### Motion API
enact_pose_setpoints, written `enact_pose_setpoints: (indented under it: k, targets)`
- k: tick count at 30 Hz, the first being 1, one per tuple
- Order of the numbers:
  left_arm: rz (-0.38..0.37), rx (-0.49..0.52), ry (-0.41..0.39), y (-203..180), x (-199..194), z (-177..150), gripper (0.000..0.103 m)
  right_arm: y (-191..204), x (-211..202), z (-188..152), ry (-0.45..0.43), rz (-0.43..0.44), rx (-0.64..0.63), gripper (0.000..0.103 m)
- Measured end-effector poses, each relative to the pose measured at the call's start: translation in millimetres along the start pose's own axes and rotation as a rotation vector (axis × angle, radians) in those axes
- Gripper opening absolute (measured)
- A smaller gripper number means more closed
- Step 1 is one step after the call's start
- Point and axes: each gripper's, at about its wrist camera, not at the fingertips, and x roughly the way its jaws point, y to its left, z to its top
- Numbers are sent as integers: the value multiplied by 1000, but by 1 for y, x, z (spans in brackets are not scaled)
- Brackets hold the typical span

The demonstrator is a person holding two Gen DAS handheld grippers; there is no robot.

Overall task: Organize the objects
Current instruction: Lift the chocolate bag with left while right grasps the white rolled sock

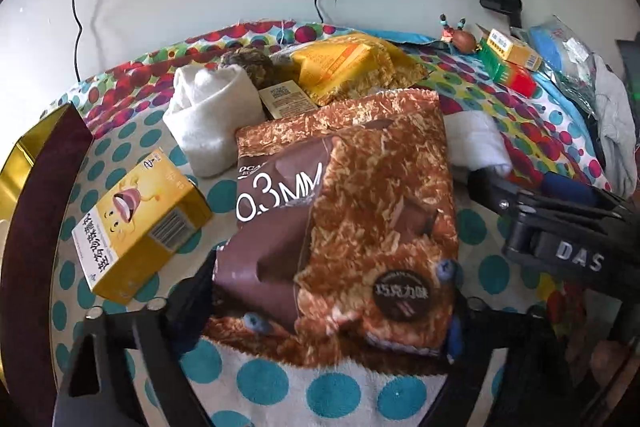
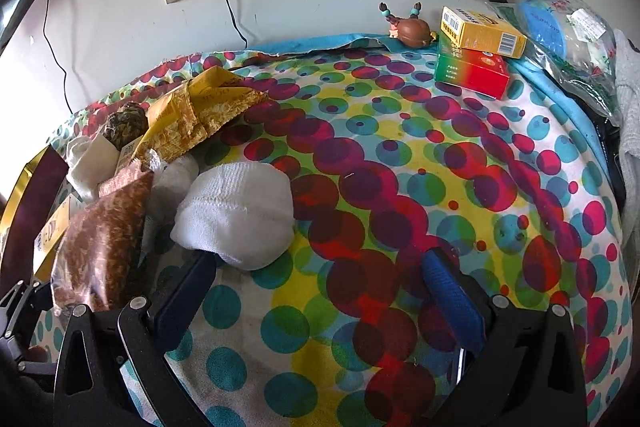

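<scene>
Near the left edge of the spotted cloth (image 1: pixel 280 387) a yellow box (image 1: pixel 140 227) is seen lying loose beside a rolled white sock (image 1: pixel 208 115). The brown snack bag (image 1: pixel 340 227) is bracketed by the left gripper (image 1: pixel 328 307), jaws wide; whether its pads press cannot be told. The right gripper (image 2: pixel 320 291) is held open and empty by a second sock (image 2: pixel 236 215). Boxes (image 2: pixel 476 55) are already stacked at the far right corner; most sorting is judged undone.

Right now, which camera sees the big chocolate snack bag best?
The left wrist view: the chocolate snack bag fills the middle, front facing the camera, printing readable. The right wrist view catches only its side at the left edge, squeezed and partly cut off.
</scene>
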Motion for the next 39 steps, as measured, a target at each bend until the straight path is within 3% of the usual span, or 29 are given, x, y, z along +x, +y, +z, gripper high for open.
enact_pose_setpoints:
  k: [7,15,22,25,27,29,33,39]
  targets:
    - [23,-29,-100,4,-39,-21,85,-3,-1,-1,0,2,-6,103]
    - [62,-95,-124,16,-79,-69,85,18,7,0,28,7,-106,103]
    - [15,-206,-139,32,-104,-97,85,52,27,7,57,-9,-215,103]
    - [14,-220,-145,34,-107,-104,85,67,27,11,29,-19,-273,99]
    - [4,-243,-148,38,-108,-109,86,70,27,11,18,-22,-273,86]
    - [3,-252,-147,40,-107,-110,86,69,24,13,5,3,-261,59]
    - [1,-274,-147,45,-105,-114,86,63,18,18,-14,66,-224,57]
    - [24,-285,-178,48,-117,-115,86,58,-21,5,-182,94,-234,57]
